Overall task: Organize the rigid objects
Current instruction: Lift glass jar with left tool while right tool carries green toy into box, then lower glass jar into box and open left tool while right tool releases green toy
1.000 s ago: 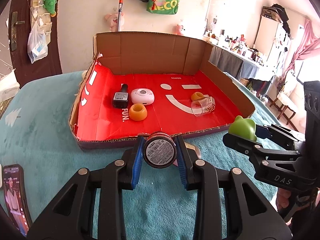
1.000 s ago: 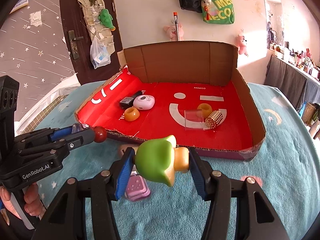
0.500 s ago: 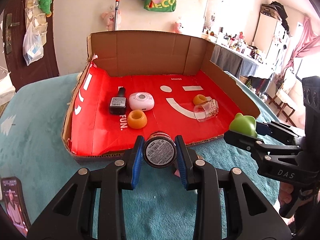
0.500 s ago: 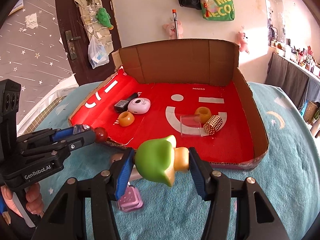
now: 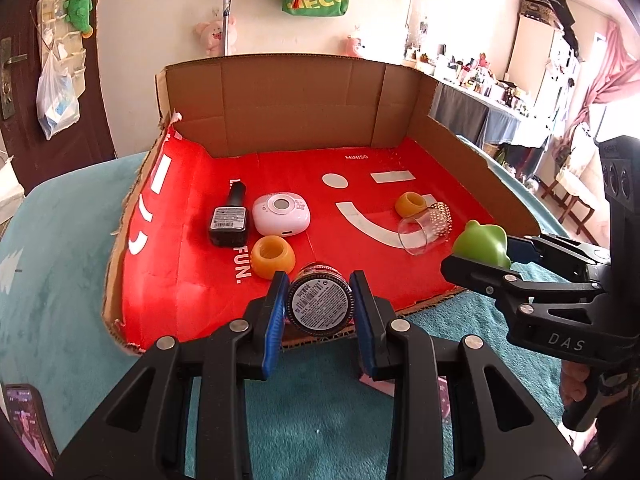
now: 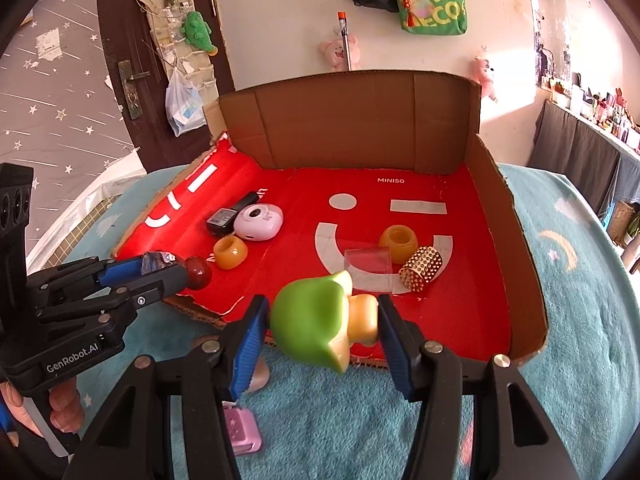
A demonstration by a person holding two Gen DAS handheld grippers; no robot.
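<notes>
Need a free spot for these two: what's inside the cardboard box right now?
Inside the box: a black bottle, a white gadget, two orange cups, and a clear glass by a gold cap. The held green toy hides part of the near edge.

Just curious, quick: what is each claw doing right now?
Left claw: closed on a small round jar.
Right claw: closed on a green toy figure.

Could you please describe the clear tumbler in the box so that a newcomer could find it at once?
Look in the red-floored cardboard box, on the white smile. The clear tumbler lies on its side there, between an orange ring and a gold studded cylinder. It alone is see-through.
</notes>
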